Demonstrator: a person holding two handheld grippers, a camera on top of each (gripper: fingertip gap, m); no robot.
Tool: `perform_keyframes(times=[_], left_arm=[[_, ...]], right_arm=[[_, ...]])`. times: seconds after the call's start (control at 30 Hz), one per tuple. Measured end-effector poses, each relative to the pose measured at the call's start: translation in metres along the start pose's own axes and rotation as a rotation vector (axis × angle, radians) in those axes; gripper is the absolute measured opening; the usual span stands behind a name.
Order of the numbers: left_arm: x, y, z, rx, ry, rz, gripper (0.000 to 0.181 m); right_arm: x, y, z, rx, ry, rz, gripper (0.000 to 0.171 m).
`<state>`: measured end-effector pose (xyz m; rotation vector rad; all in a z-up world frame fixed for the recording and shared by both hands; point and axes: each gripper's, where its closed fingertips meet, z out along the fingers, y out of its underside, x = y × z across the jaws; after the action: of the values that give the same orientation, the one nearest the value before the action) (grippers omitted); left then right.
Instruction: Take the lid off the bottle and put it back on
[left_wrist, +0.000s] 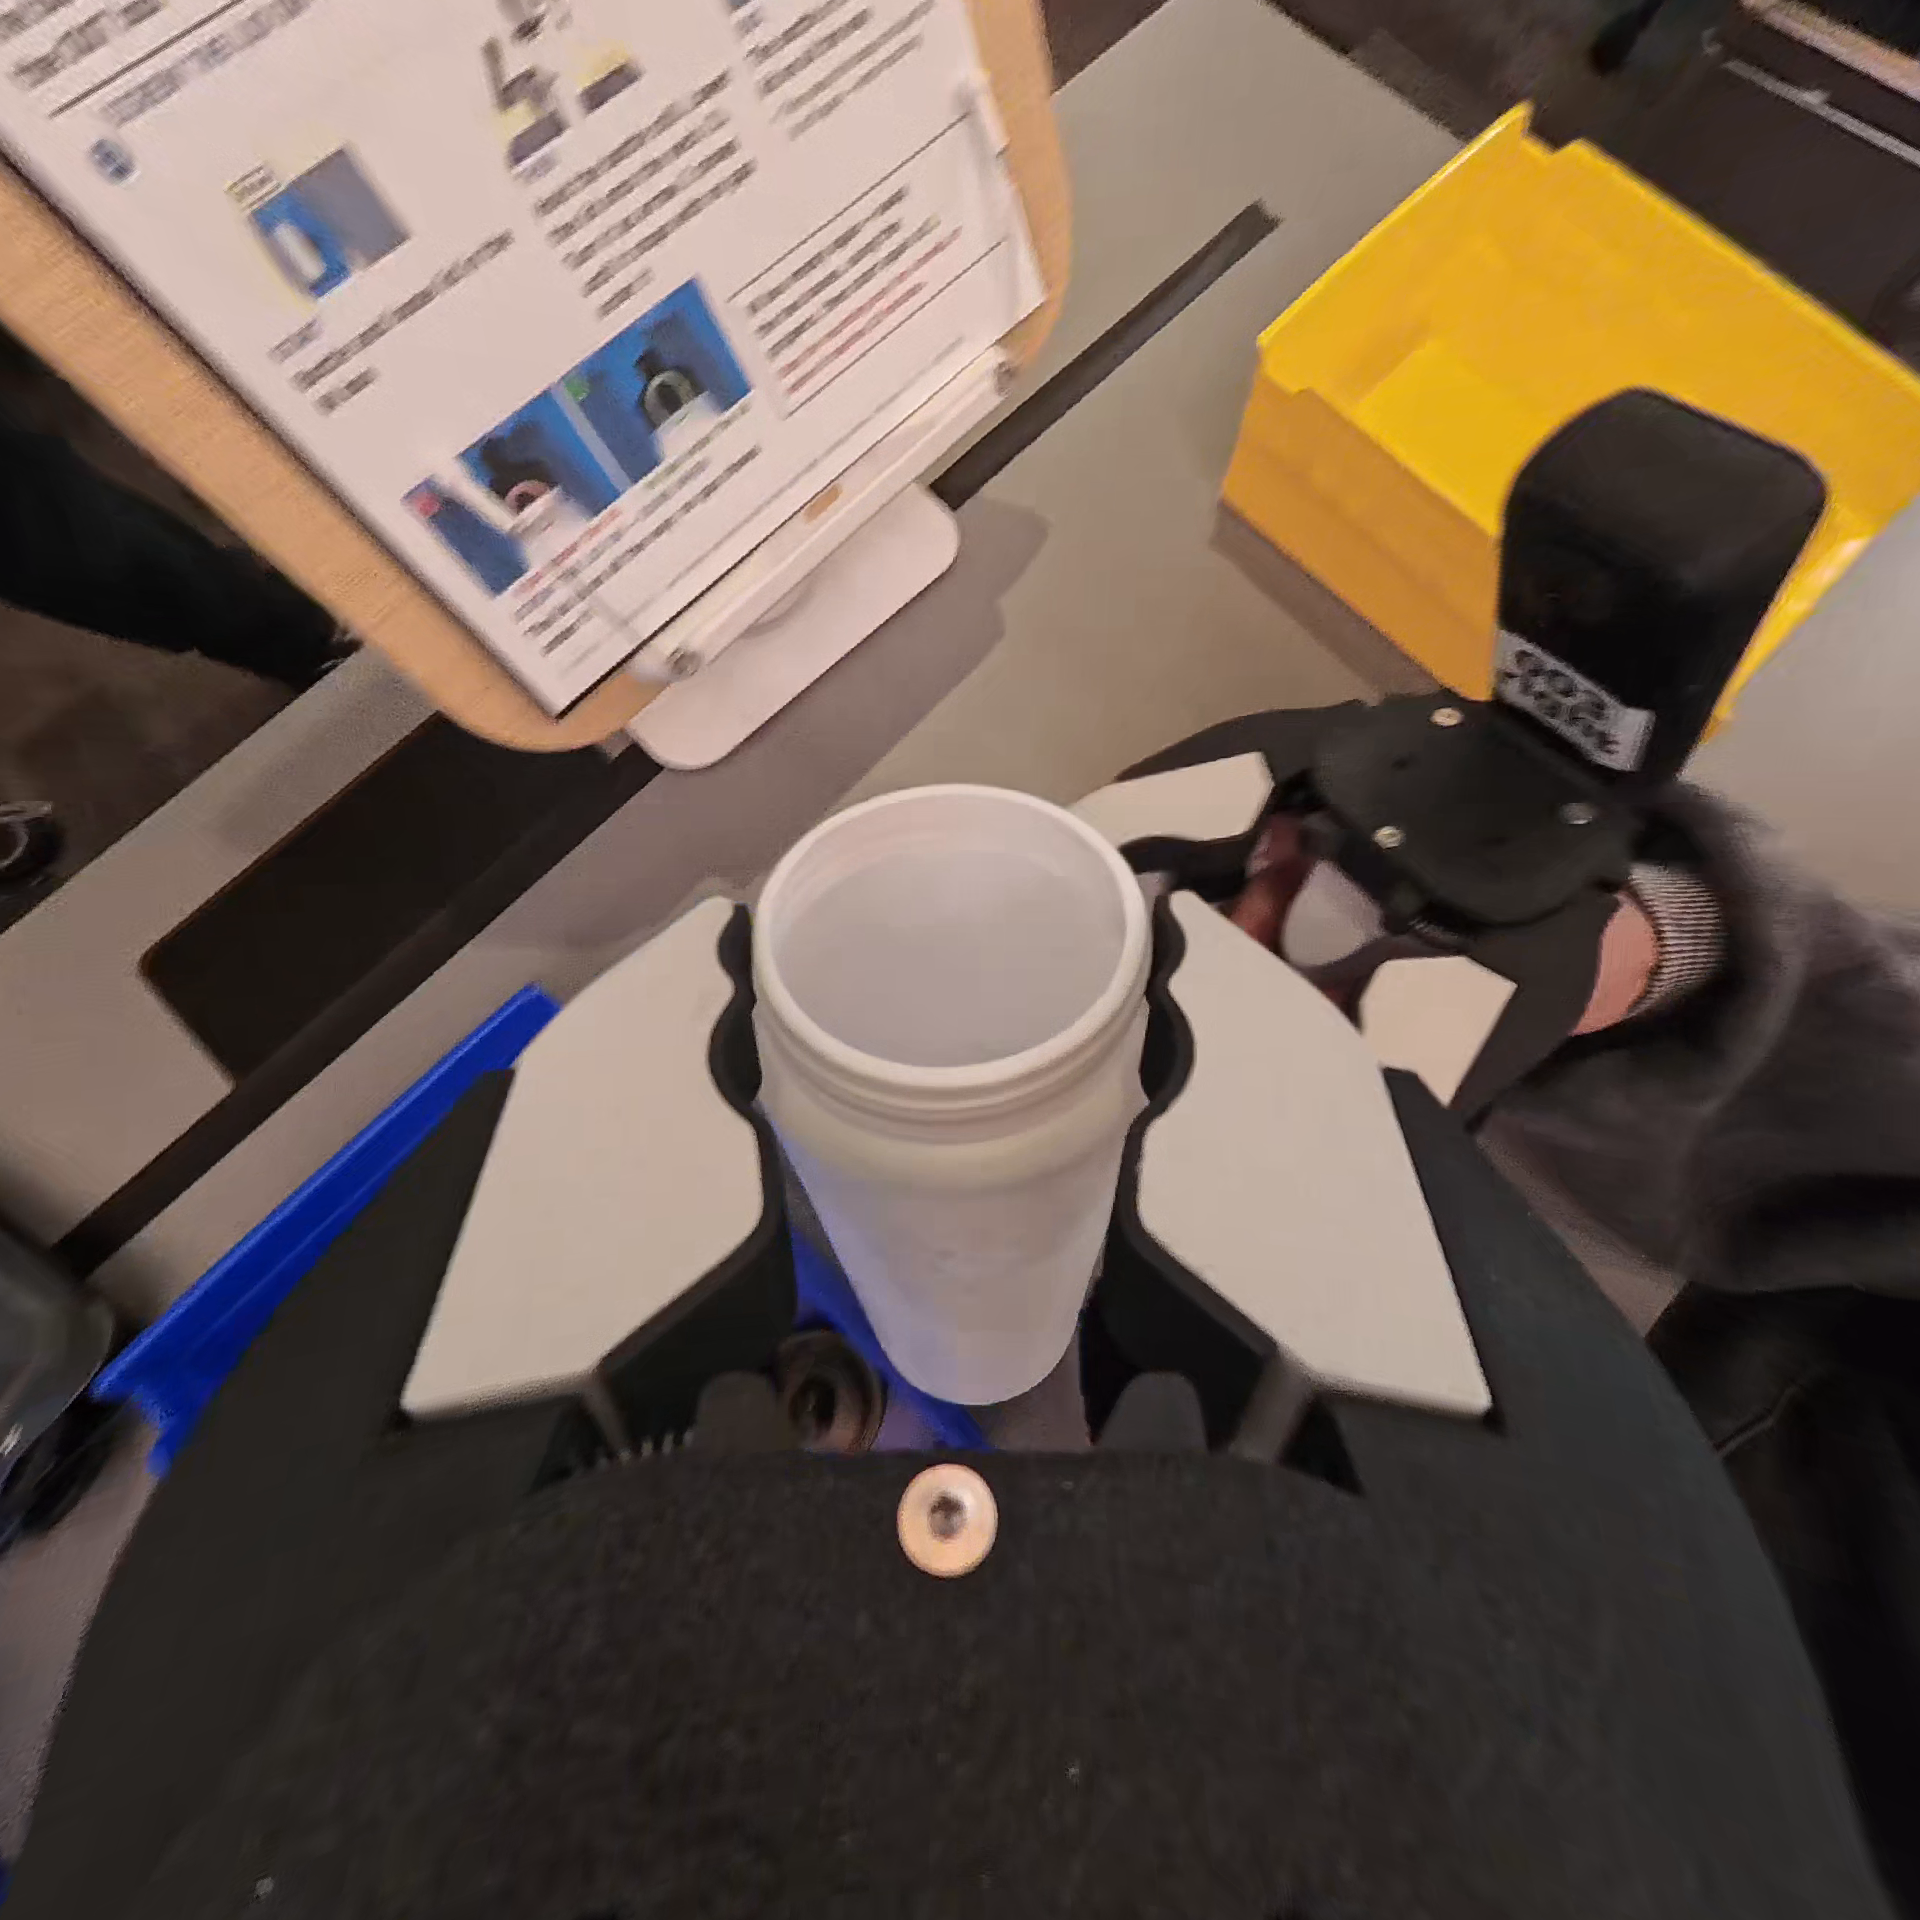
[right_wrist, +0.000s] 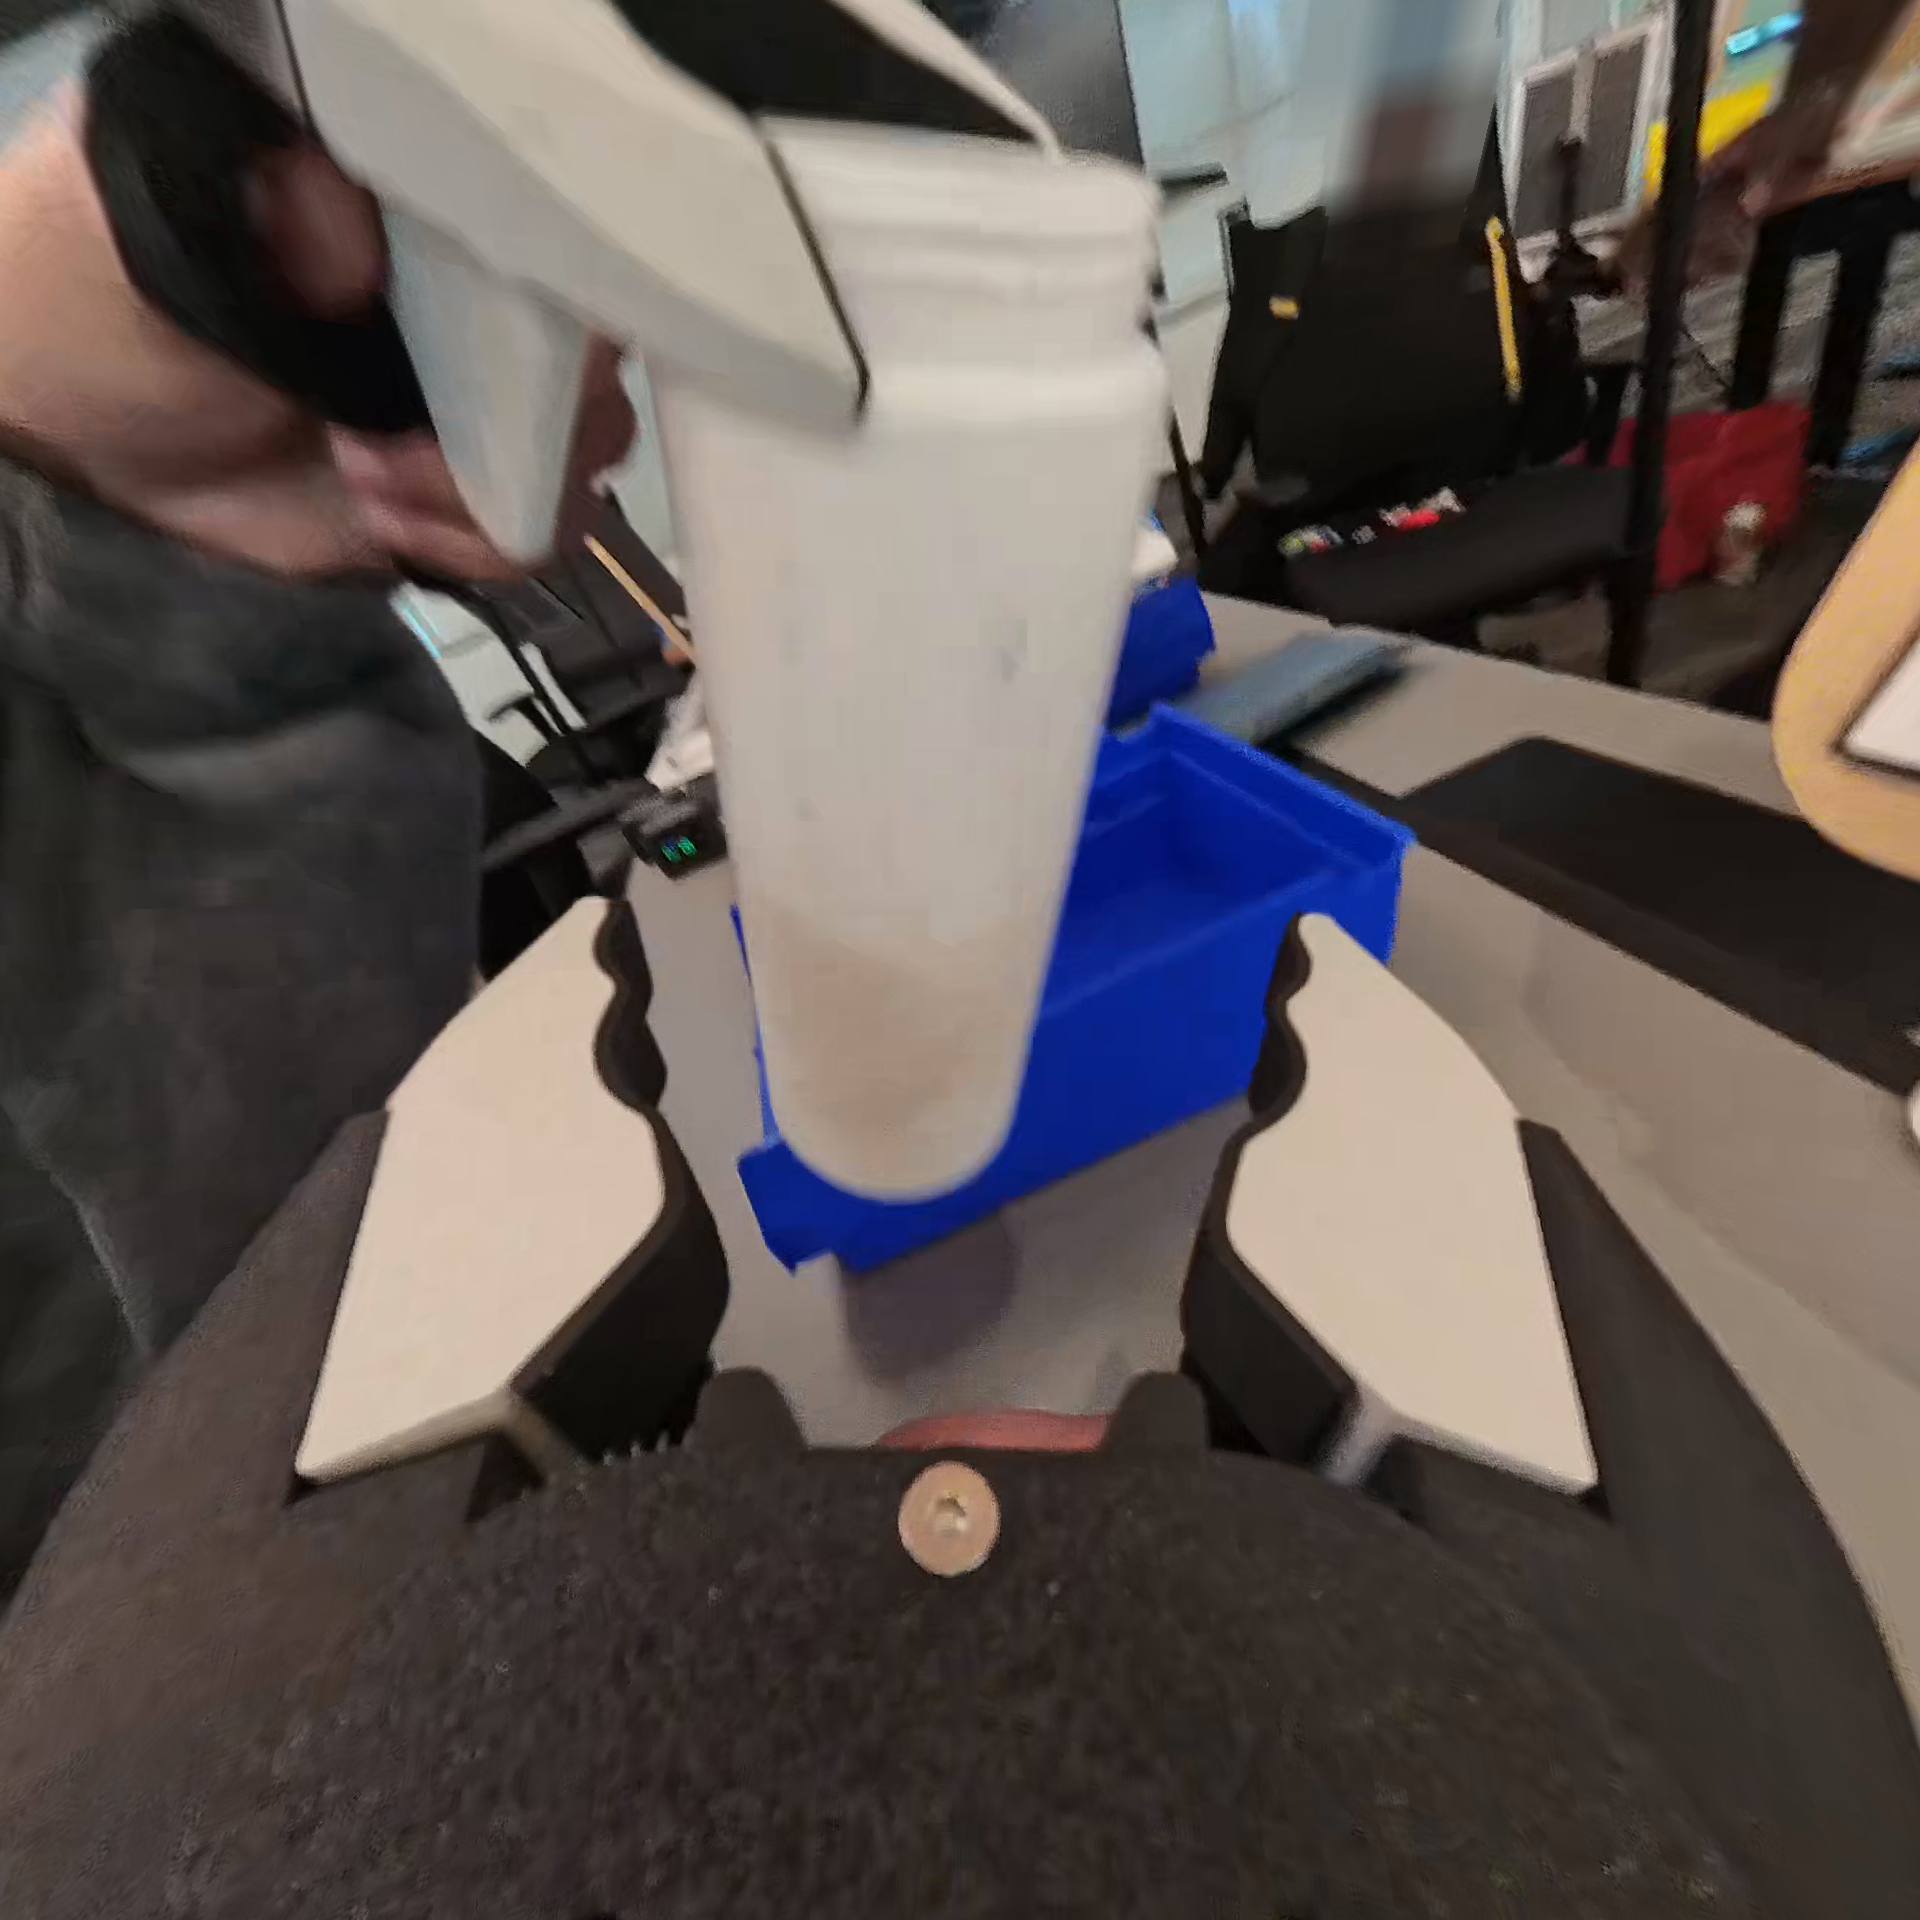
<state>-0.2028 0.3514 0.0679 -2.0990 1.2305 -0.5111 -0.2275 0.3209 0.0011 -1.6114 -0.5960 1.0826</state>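
A white bottle (left_wrist: 951, 1195) with an open mouth and no lid is clamped at its threaded neck in my left gripper (left_wrist: 951, 935), which is shut on it. In the right wrist view the bottle (right_wrist: 904, 727) hangs tilted above the table, held at the top by the left gripper's fingers (right_wrist: 623, 239). My right gripper (right_wrist: 961, 925) is open, with nothing between its fingertips, just in front of the bottle's lower end. It also shows in the left wrist view (left_wrist: 1278, 904), right of the bottle. No lid shows clearly. A reddish-brown thing (right_wrist: 987, 1432) at the right gripper's throat cannot be identified.
A blue bin (right_wrist: 1226, 935) stands on the grey table (left_wrist: 1039, 623) under the bottle and shows in the left wrist view (left_wrist: 312, 1226). A yellow bin (left_wrist: 1507, 343) stands far right. An instruction board (left_wrist: 520, 312) on a stand is behind. A sleeved hand (left_wrist: 1766, 1091) holds the right gripper.
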Motion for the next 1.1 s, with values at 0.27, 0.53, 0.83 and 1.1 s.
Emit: perform_keyframes(times=[0.27, 0.53, 0.83, 1.1], left_arm=[[0.042, -0.031, 0.04, 0.122, 0.128, 0.026, 0.072], [0.067, 0.009, 0.005, 0.367, 0.164, -0.091, 0.086], [0.162, 0.19, 0.0, 0.538, 0.183, -0.254, 0.084], [0.156, 0.236, 0.01, 0.544, 0.021, -0.138, 0.09]], right_arm=[[0.019, -0.034, -0.025, 0.058, -0.031, -0.064, 0.086], [0.044, -0.011, -0.059, 0.02, 0.017, -0.229, 0.085], [0.079, 0.041, -0.094, 0.003, -0.022, -0.268, 0.086], [0.072, 0.068, -0.087, 0.02, -0.015, -0.39, 0.086]])
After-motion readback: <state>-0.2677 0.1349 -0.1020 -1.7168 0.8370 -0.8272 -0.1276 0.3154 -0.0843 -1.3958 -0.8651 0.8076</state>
